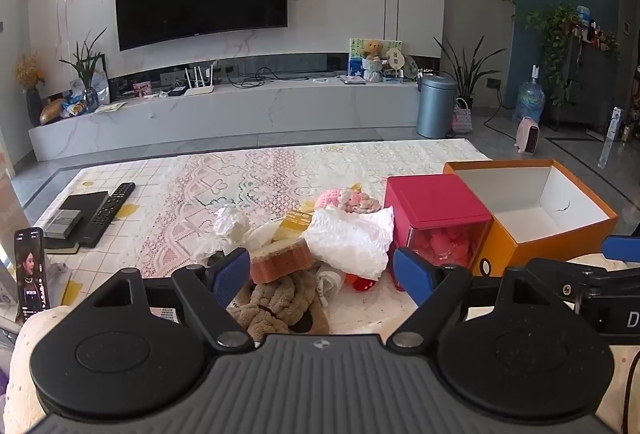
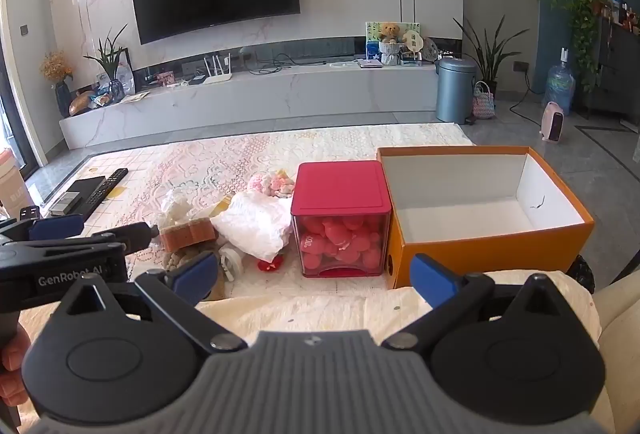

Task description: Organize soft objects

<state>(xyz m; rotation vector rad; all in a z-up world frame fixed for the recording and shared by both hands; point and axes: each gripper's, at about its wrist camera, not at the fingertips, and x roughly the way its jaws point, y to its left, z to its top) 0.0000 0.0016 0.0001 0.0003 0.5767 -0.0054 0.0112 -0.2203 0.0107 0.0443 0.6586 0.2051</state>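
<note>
A heap of soft things lies on the lace-covered table: a brown plush toy [image 1: 276, 304], an orange sponge [image 1: 280, 262], a crumpled white cloth [image 1: 352, 240], a pink crocheted piece [image 1: 346, 200] and crumpled white paper [image 1: 230, 224]. An open orange box [image 2: 480, 210] with a white inside stands to the right, beside a red-lidded clear box [image 2: 340, 222] of pink soft pieces. My left gripper [image 1: 322, 274] hangs open just short of the heap, nothing between its fingers. My right gripper [image 2: 316, 274] is open too, in front of the red-lidded box, and holds nothing.
A remote control [image 1: 108, 214], a black box [image 1: 78, 210] and a phone [image 1: 31, 274] lie on the table's left side. A cream cushion [image 2: 340, 314] fills the near edge below the grippers. Beyond the table are a TV wall, a bin [image 2: 456, 90] and plants.
</note>
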